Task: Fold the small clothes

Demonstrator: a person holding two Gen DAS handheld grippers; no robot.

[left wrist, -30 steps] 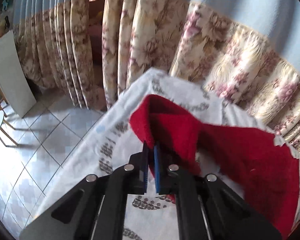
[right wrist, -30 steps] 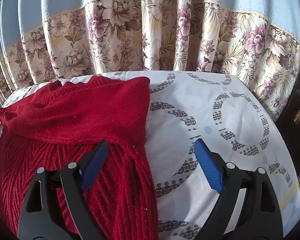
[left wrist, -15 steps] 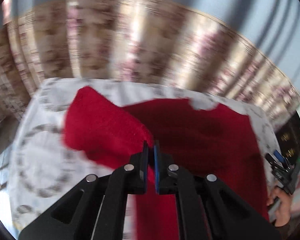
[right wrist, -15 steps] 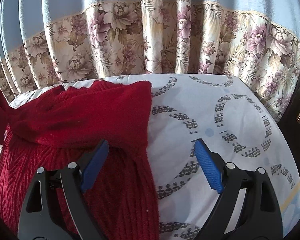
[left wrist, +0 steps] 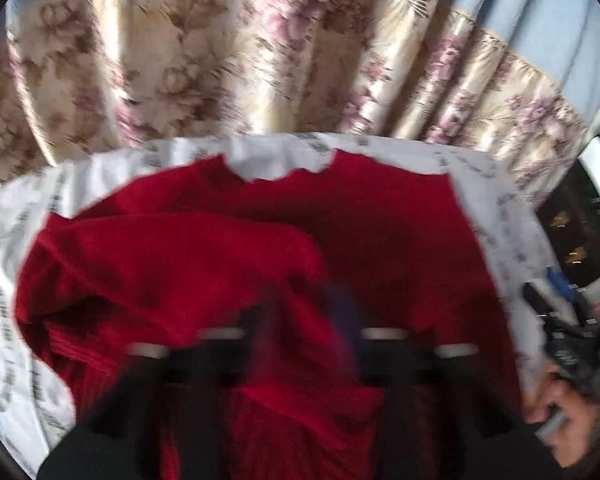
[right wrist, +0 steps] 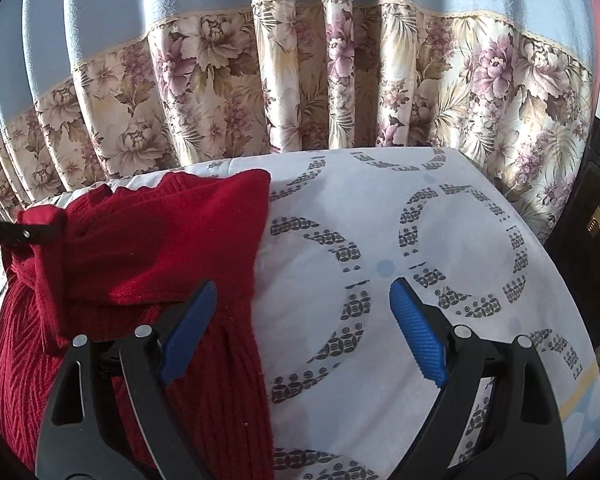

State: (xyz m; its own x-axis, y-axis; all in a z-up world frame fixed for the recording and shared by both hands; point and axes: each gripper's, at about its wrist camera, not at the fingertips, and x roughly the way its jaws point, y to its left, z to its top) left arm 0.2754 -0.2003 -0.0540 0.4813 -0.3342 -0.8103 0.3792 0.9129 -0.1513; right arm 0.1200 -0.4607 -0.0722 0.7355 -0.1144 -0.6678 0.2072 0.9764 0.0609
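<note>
A red knitted sweater lies on a white patterned cloth over the table. Its left sleeve is folded across the body. My left gripper is motion-blurred over the sweater; its jaws look spread apart with red fabric between them. In the right wrist view the sweater fills the left side, and the left gripper's tip shows at the sleeve end. My right gripper is open and empty, its left finger over the sweater's right edge.
Floral curtains hang close behind the table. A dark cabinet stands at the right. The cloth is bare to the right of the sweater. The right gripper and a hand show at the right edge of the left wrist view.
My left gripper carried the sleeve from the left edge across the sweater's body, and its jaws now appear spread apart. The right gripper has stayed open and hardly moved.
</note>
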